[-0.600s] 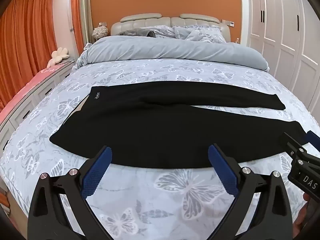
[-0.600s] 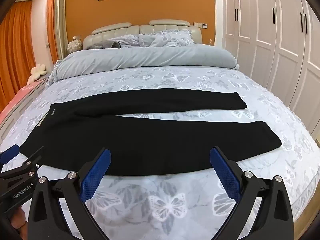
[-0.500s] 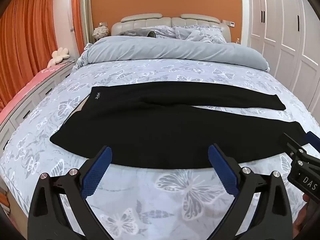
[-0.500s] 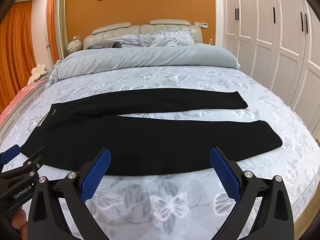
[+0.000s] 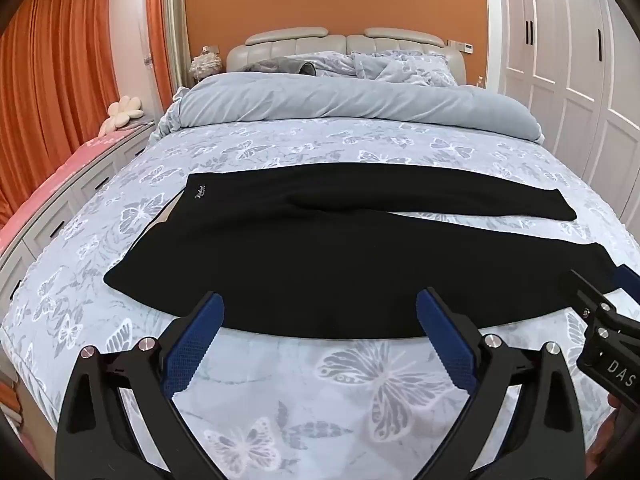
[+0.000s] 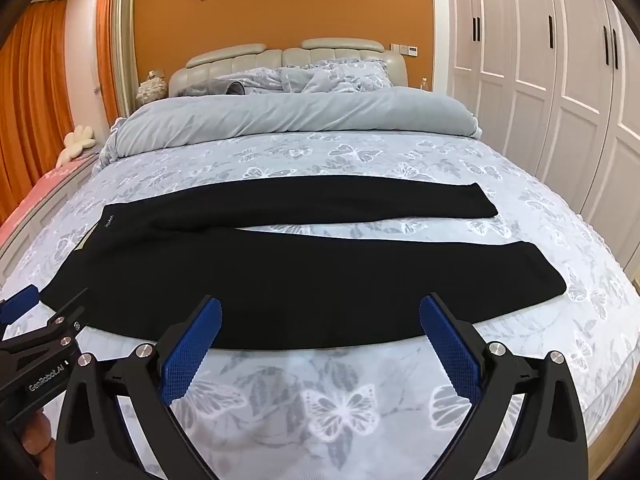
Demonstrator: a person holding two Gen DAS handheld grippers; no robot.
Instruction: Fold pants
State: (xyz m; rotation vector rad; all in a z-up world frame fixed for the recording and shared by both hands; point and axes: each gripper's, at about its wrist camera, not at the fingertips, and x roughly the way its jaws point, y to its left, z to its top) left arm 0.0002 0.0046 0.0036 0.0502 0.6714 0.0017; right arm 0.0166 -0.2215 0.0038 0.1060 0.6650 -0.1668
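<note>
Black pants (image 5: 320, 252) lie flat across the bed, waistband at the left, both legs stretched to the right with a gap of sheet between them. They also show in the right wrist view (image 6: 288, 272). My left gripper (image 5: 320, 312) is open and empty, above the near edge of the pants. My right gripper (image 6: 320, 316) is open and empty, also at the near edge, further right. The right gripper shows at the right edge of the left wrist view (image 5: 600, 320); the left gripper shows at the left edge of the right wrist view (image 6: 44, 320).
The bed (image 5: 340, 392) has a butterfly-print sheet. A rolled grey duvet (image 5: 352, 100) and pillows lie at the headboard. A white wardrobe (image 6: 560, 60) stands on the right, orange curtains (image 5: 52, 80) and a low drawer unit on the left.
</note>
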